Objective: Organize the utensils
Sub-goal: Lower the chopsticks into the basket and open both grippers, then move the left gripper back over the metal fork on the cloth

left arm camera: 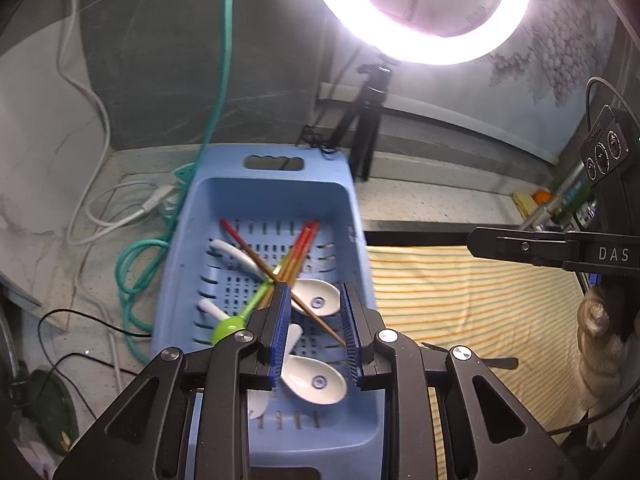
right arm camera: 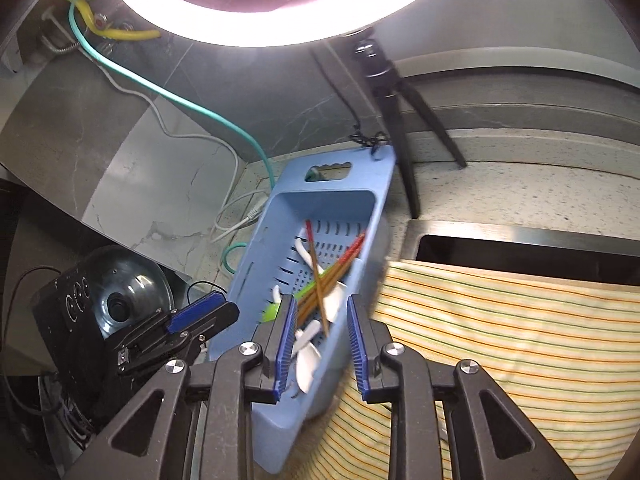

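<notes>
A blue slotted basket [left arm camera: 276, 184] sits on the counter holding several white spoons [left arm camera: 320, 296], a green spoon [left arm camera: 228, 326] and crossed brown chopsticks [left arm camera: 304, 240] with red ends. My left gripper [left arm camera: 314, 292] hovers above the basket's near half, open, with nothing touching its blue pads. In the right wrist view the basket [right arm camera: 280, 232] lies just ahead and slightly left, with the chopsticks [right arm camera: 348, 256] inside. My right gripper [right arm camera: 321, 300] hangs over the basket's near right rim, open and empty. The left gripper's blue pad [right arm camera: 200, 308] shows at the far left.
A yellow striped cloth [right arm camera: 520, 340] spreads to the right of the basket, with a dark sink gap [right arm camera: 520, 252] behind it. A ring light on a black tripod [left arm camera: 368, 120] stands behind the basket. Teal and white cables [left arm camera: 132, 264] lie to its left. A gloved hand [left arm camera: 596, 340] holds the right gripper.
</notes>
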Motion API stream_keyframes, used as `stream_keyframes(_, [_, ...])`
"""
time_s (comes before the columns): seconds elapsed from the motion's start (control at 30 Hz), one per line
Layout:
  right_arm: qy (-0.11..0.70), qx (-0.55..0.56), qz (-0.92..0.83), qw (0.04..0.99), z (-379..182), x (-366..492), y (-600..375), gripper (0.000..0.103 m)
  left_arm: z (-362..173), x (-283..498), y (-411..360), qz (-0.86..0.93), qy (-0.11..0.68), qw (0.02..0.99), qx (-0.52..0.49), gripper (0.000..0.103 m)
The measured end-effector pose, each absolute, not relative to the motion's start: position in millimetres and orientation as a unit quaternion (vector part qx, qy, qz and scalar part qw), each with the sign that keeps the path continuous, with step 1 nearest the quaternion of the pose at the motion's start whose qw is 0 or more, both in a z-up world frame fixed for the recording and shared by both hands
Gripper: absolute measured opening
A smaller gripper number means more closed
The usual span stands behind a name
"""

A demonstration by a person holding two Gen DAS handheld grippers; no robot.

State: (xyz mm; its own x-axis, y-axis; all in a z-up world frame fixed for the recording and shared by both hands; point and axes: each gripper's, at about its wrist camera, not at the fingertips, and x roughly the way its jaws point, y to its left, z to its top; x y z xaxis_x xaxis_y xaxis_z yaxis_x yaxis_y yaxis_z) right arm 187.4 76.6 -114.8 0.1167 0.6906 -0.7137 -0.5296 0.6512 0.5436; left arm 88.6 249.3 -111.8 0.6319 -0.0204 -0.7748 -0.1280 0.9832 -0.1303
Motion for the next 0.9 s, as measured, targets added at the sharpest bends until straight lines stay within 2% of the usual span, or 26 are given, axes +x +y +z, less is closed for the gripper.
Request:
stream_keyframes(0.33, [0.527,0.061,0.382,0.757,-128,170,-5,0.024,-127,102,190,-0.032,0.455,0.888,-0.064,0.024])
stream_keyframes(0.43, [0.532,0.05,0.376,0.757,-136,160,-24,0.024,-135,107,172,-0.051,0.469,0.88,-0.052,0.031])
stream_keyframes(0.5, [0.54,0.04,0.377,0.751,-143,152,-34,0.024,-139,113,163,-0.07,0.478,0.874,-0.057,0.031])
stream_keyframes(0.9, [0.597,0.018,0.397,0.697,-198,116,-40,0.024,-185,156,119,-0.094,0.566,0.819,-0.017,0.031])
